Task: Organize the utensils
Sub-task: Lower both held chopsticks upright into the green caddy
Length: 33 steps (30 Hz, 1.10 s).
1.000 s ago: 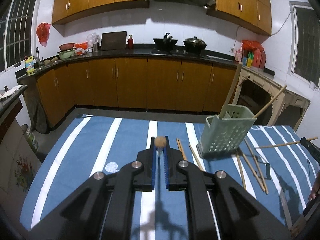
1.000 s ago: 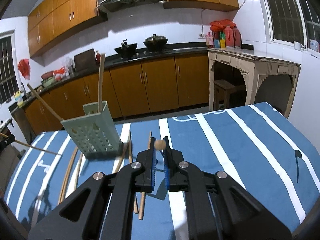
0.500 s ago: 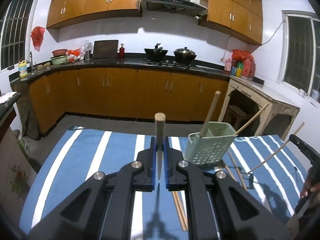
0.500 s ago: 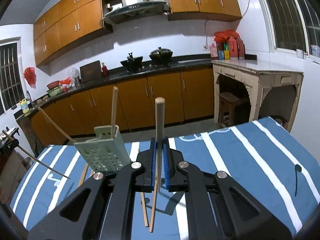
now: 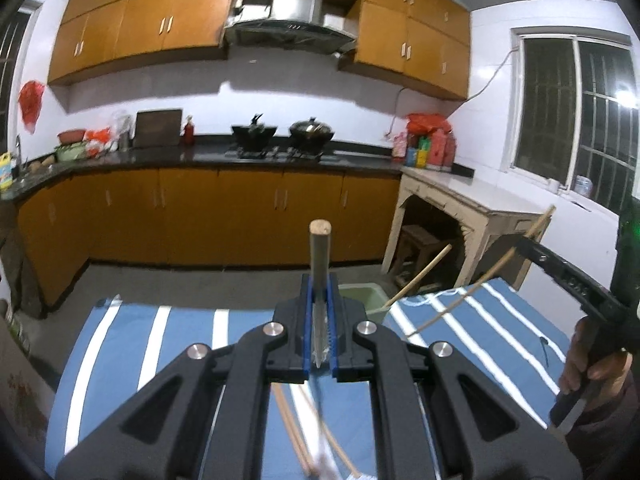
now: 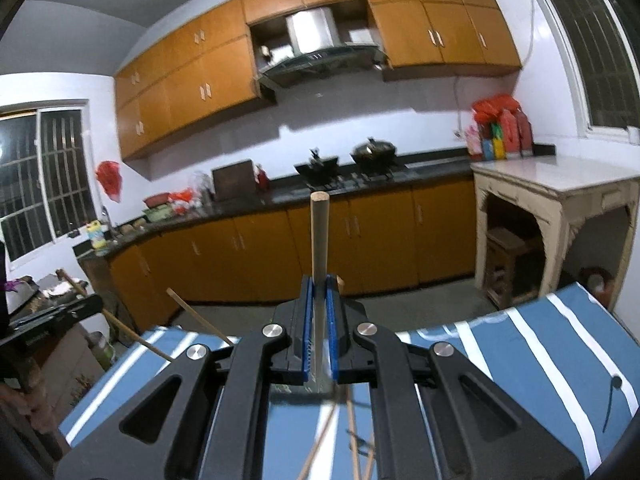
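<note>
My left gripper (image 5: 320, 300) is shut on a wooden chopstick (image 5: 320, 256) that stands upright between the blue pads. My right gripper (image 6: 319, 300) is shut on another wooden chopstick (image 6: 319, 240), also upright. The pale green utensil holder (image 5: 366, 300) sits on the table just behind my left gripper, mostly hidden, with a stick (image 5: 420, 276) leaning out of it. In the right wrist view the holder is hidden behind the gripper. Loose chopsticks (image 5: 296, 436) lie on the cloth below my left gripper, and more chopsticks (image 6: 320, 440) below my right.
The table has a blue cloth with white stripes (image 5: 132, 344). My right gripper body and hand (image 5: 580, 304) show at the right of the left wrist view, holding its thin stick (image 5: 500, 264). Kitchen cabinets (image 5: 200, 216) and a side table (image 5: 472, 208) stand beyond.
Both grippers have lifted and tilted up with their chopsticks, which now stand upright. The holder has dropped low in both views, mostly behind the grippers.
</note>
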Each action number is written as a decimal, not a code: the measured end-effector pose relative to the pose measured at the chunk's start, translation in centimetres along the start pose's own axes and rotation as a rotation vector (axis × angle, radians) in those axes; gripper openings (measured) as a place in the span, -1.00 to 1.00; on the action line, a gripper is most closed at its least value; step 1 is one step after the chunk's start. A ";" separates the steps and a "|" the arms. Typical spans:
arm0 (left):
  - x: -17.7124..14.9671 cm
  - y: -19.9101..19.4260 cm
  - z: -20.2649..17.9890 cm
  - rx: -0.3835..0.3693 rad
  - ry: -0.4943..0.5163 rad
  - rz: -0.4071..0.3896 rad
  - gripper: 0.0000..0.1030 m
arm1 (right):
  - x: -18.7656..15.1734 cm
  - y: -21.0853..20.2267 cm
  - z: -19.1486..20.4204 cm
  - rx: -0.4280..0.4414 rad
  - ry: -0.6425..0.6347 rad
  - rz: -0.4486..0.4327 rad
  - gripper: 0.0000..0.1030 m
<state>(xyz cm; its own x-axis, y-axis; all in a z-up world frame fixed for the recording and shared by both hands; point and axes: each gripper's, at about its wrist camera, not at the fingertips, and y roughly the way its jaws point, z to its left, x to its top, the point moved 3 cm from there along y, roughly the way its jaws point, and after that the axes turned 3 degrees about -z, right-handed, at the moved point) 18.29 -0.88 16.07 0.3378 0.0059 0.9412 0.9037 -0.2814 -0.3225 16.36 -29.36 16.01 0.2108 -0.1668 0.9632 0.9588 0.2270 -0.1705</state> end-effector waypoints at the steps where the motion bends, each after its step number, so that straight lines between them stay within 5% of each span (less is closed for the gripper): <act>1: 0.5 0.1 -0.5 -0.007 0.006 -0.007 -0.85 | 0.3 0.2 0.5 0.006 -0.008 -0.009 -0.86; 14: 5.0 4.7 -3.7 0.045 0.051 -0.077 -0.85 | 1.8 4.2 2.5 -0.017 -0.044 -0.059 -0.86; 33: 2.2 10.6 -1.4 0.087 0.005 -0.024 -0.85 | -2.3 8.9 2.3 -0.047 -0.040 0.040 -0.86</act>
<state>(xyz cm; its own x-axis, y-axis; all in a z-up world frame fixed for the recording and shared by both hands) 28.27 -5.15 14.89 0.3143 0.0071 0.9493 0.9311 -0.1971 -0.3069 23.94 -24.74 12.77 0.2424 -0.1201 0.9627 0.9578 0.1875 -0.2178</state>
